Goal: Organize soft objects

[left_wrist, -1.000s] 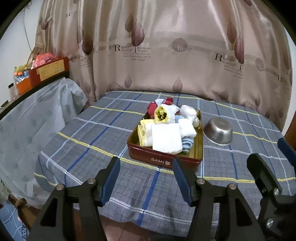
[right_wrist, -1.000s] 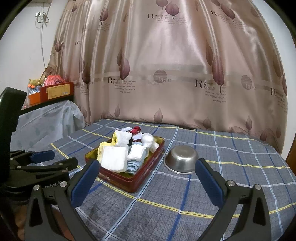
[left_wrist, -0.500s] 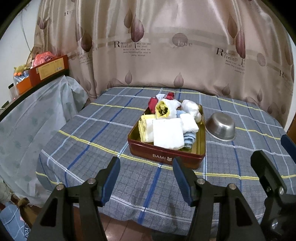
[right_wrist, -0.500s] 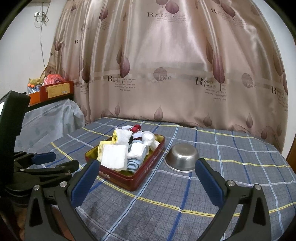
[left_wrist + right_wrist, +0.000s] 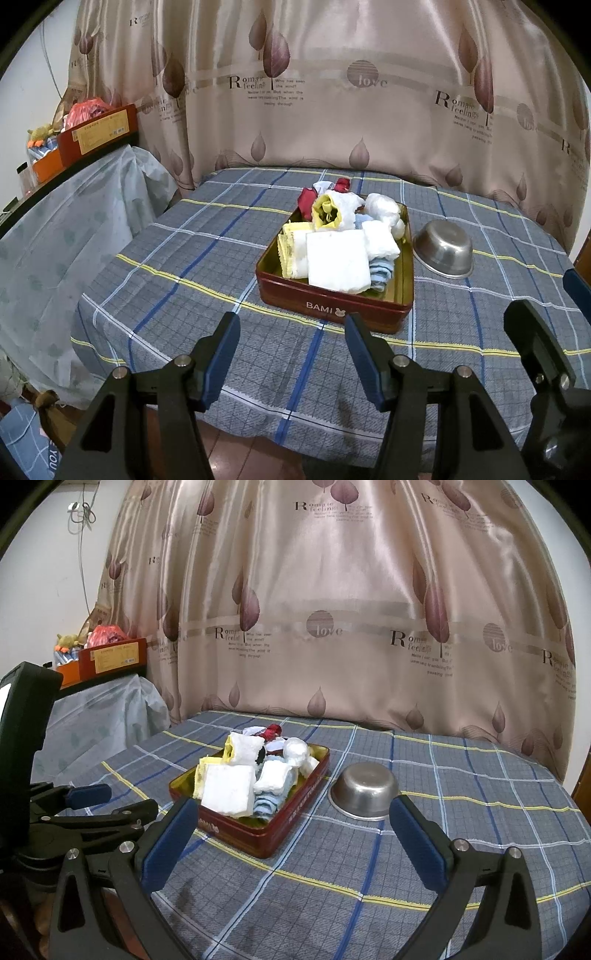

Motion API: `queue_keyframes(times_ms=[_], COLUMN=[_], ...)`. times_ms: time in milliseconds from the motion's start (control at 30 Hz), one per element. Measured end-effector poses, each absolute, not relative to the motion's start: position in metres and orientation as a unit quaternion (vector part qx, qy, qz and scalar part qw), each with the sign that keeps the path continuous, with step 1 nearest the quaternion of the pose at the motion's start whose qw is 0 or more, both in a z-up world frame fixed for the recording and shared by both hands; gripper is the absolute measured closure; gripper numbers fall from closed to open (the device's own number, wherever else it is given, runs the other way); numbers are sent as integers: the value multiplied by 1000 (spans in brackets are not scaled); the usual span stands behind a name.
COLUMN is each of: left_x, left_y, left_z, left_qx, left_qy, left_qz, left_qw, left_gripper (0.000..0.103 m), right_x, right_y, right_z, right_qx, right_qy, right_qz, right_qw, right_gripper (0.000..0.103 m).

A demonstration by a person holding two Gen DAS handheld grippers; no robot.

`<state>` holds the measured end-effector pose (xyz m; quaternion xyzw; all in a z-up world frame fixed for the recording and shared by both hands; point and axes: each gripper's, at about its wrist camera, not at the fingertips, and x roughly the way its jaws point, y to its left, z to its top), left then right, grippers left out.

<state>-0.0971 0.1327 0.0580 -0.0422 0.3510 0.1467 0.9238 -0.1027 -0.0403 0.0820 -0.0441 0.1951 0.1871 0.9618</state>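
Both the left gripper (image 5: 291,354) and right gripper (image 5: 295,845) hover released, empty, near the tin (image 5: 332,306) of cloths (image 5: 338,264); a bowl (image 5: 443,253) sits beside the tin.

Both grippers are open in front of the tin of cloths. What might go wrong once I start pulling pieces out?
1. The cloths are heaped and overlapping in the red tin; gripping the big white folded cloth may drag the yellow-edged one along.
2. The upturned steel bowl sits right beside the tin, so the right gripper could knock it.
3. The tin may slide on the checked tablecloth.
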Motion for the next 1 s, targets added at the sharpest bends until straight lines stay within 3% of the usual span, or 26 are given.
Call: queue_keyframes(times_ms=[1000], left_x=[-93], left_y=[133], left_z=[52], left_qx=[-39], left_qy=[363], left_qz=[150], left_qw=[919], left_gripper=[43], right_x=[-103], right_y=[-36], right_z=[76], right_qx=[-44], right_qy=[207], right_qz=[192], right_qw=[958], right_gripper=[1])
